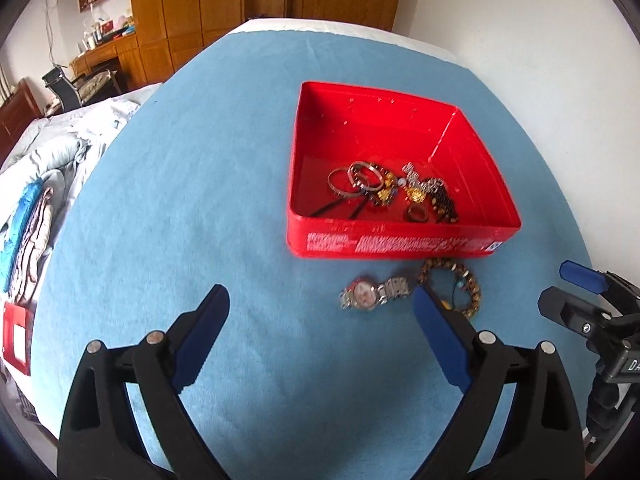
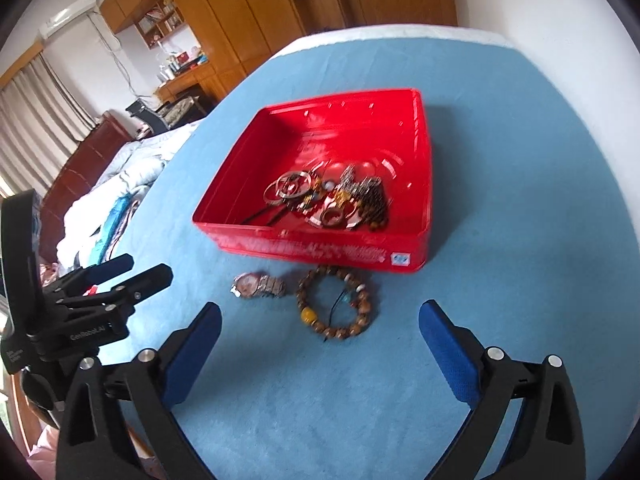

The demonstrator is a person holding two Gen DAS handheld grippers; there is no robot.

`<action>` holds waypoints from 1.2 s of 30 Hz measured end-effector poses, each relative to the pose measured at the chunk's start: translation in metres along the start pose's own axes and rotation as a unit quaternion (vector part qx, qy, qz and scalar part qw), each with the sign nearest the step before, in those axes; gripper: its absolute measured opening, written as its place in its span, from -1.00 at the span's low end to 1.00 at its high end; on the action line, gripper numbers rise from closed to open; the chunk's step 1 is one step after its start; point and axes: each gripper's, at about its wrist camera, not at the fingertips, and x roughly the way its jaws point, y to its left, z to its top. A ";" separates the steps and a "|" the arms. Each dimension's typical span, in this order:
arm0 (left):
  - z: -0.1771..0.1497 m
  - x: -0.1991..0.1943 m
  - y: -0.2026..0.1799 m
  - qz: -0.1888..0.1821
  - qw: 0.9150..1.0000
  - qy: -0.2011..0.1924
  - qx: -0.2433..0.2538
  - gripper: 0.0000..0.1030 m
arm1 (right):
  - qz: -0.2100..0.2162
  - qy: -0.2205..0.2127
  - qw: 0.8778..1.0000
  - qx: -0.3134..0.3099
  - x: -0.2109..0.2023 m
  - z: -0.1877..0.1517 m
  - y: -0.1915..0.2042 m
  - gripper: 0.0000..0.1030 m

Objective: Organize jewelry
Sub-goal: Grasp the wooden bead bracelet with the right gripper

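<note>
A red box sits on the blue cloth and holds several pieces of jewelry: bangles, rings, beads. In front of it on the cloth lie a silver wristwatch and a brown bead bracelet. My left gripper is open and empty, its right finger just in front of the bracelet. My right gripper is open and empty, a little short of the bracelet. Each gripper shows at the edge of the other's view.
The blue cloth covers a round table. A bed with crumpled bedding stands to the left. Wooden wardrobes and a desk line the far wall.
</note>
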 end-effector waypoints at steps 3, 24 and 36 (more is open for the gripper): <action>-0.005 0.007 0.001 0.001 1.000 0.016 0.000 0.79 | 0.006 0.020 1.000 0.006 0.012 -0.004 -0.002 0.79; -0.003 0.055 -0.008 -0.019 0.998 0.058 0.006 0.79 | -0.018 0.102 0.994 0.031 0.082 0.000 -0.026 -0.19; 0.001 0.086 -0.025 -0.034 0.995 0.096 0.023 0.46 | -0.023 0.112 0.993 0.031 0.098 0.004 -0.035 -0.33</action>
